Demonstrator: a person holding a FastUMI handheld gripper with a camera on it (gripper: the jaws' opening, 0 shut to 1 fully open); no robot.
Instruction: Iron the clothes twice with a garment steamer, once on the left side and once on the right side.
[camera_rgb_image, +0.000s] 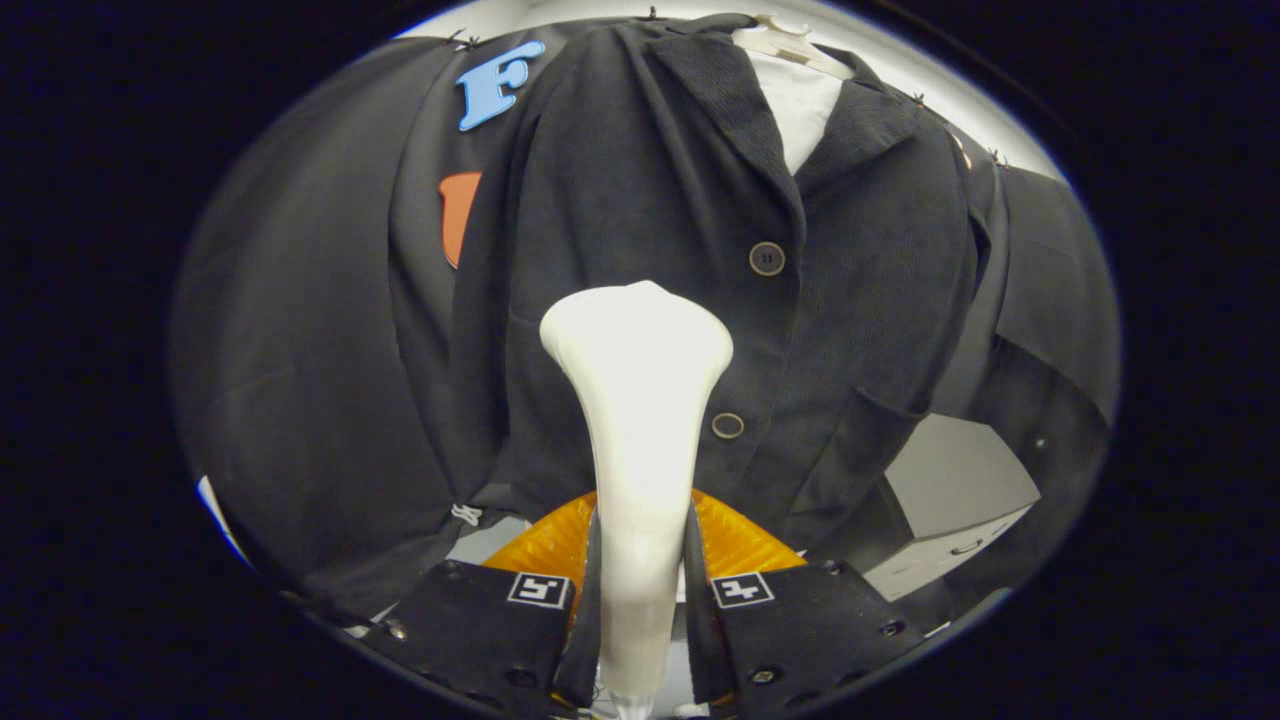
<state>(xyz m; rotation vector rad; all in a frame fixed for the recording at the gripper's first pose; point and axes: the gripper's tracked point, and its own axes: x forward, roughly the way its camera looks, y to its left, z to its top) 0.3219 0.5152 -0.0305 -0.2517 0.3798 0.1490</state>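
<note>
Gripper clamps the handle of a white garment steamer, both fingers pressed vs. its slim neck, jaws nearly closed w/ no gap visible either side. The steamer rises straight ahead from between the fingers, neck widening into a broad flared head. Head sits in front of a dark corduroy jacket, over the panel just beside the button line; whether head touches cloth can't be told, since the steam face points away from the camera.

Jacket hangs on a pale hanger, w/ a white garment showing in the open collar. Upper button lies above and beside the steamer head; lower button sits just beside the neck. A flap pocket shows low on the jacket's far panel.

An orange ribbed part fans out behind the fingers, at the neck's base; what it belongs to is hard to make out. Jacket hem is covered by fingers and steamer. Pale drawer unit w/ a dark handle peeks out past the jacket's lower edge, partly cut off by dark cloth. Small white clip hangs near the cloth's lower edge. Steamer's base runs out of sight below the fingers.
</note>
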